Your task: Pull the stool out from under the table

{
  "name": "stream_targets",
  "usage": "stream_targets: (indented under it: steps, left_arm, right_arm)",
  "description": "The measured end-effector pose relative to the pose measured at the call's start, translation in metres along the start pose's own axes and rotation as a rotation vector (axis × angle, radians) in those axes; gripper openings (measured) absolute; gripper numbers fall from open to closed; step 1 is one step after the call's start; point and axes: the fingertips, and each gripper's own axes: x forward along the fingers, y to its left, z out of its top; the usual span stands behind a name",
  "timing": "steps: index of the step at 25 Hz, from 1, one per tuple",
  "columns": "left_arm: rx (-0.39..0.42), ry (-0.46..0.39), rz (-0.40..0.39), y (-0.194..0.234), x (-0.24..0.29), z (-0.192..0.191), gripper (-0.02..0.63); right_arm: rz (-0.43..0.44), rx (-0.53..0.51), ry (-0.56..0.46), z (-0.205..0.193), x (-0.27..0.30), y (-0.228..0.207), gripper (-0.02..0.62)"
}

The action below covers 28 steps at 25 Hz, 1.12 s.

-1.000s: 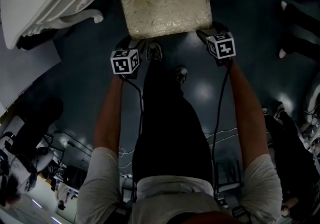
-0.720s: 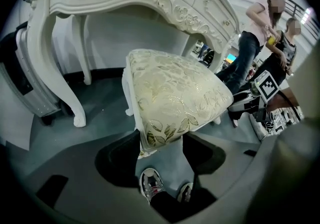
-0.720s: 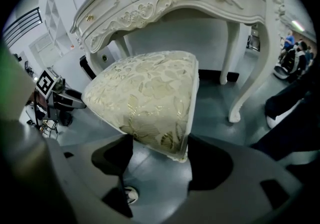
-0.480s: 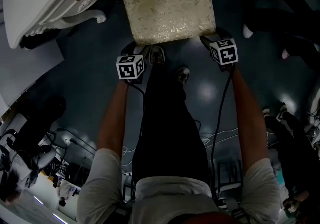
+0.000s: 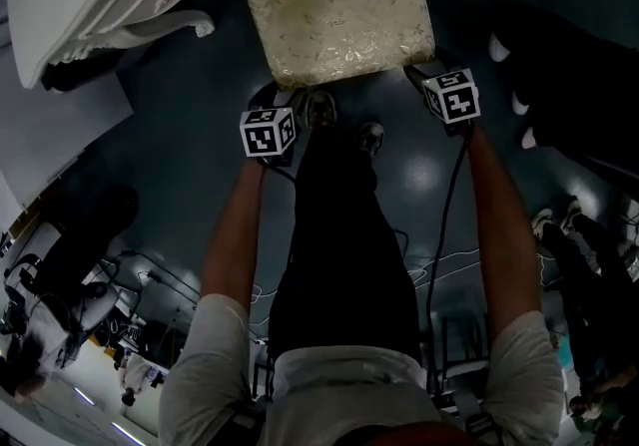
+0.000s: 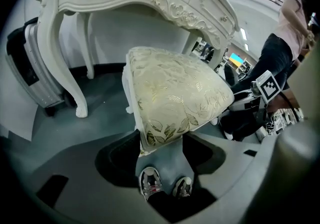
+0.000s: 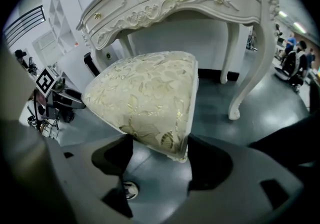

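The stool, with a cream and gold floral cushion, stands on the dark floor just in front of the white carved table. My left gripper is shut on the stool's near left corner, and my right gripper is shut on its near right corner. In the left gripper view the stool runs down between the jaws of the left gripper, both dark pads against its corner. The right gripper view shows the stool pinched the same way by the right gripper.
Curved table legs stand on either side behind the stool. A grey suitcase sits left of the table. My shoes are right below the stool's near edge. A person stands off to the side; cables lie on the floor.
The stool has come a little toward me, away from the table, with both grippers still on its near corners. The table's legs sit further up the head view than before.
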Motion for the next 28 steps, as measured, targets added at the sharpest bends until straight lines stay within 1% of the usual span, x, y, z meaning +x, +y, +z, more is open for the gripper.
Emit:
stream_targets:
  steps: [4, 9, 14, 17, 22, 25, 28]
  left_arm:
    - [0.003, 0.02, -0.009, 0.0, -0.001, -0.004, 0.273]
    - [0.011, 0.008, -0.013, 0.007, -0.001, 0.021, 0.272]
    - [0.006, 0.019, -0.014, 0.001, -0.007, -0.002, 0.272]
    - [0.012, 0.002, -0.028, 0.001, 0.003, 0.017, 0.272]
    - [0.023, 0.015, -0.022, 0.016, 0.006, 0.024, 0.272]
    - [0.039, 0.045, -0.036, 0.009, 0.0, 0.01, 0.272]
    - [0.023, 0.041, -0.039, 0.001, -0.006, 0.001, 0.272]
  right_arm:
    - [0.002, 0.01, 0.012, -0.005, -0.003, 0.004, 0.359]
    - [-0.02, 0.024, -0.001, 0.014, -0.004, -0.001, 0.359]
    - [-0.017, 0.028, 0.0, -0.009, -0.008, 0.008, 0.359]
    - [-0.041, 0.032, -0.015, 0.006, -0.007, -0.006, 0.359]
    - [-0.038, 0.04, 0.005, 0.013, 0.005, 0.001, 0.359]
    - [-0.043, 0.043, 0.026, -0.003, -0.003, 0.006, 0.359]
    - [-0.04, 0.022, 0.049, -0.006, -0.01, 0.007, 0.359]
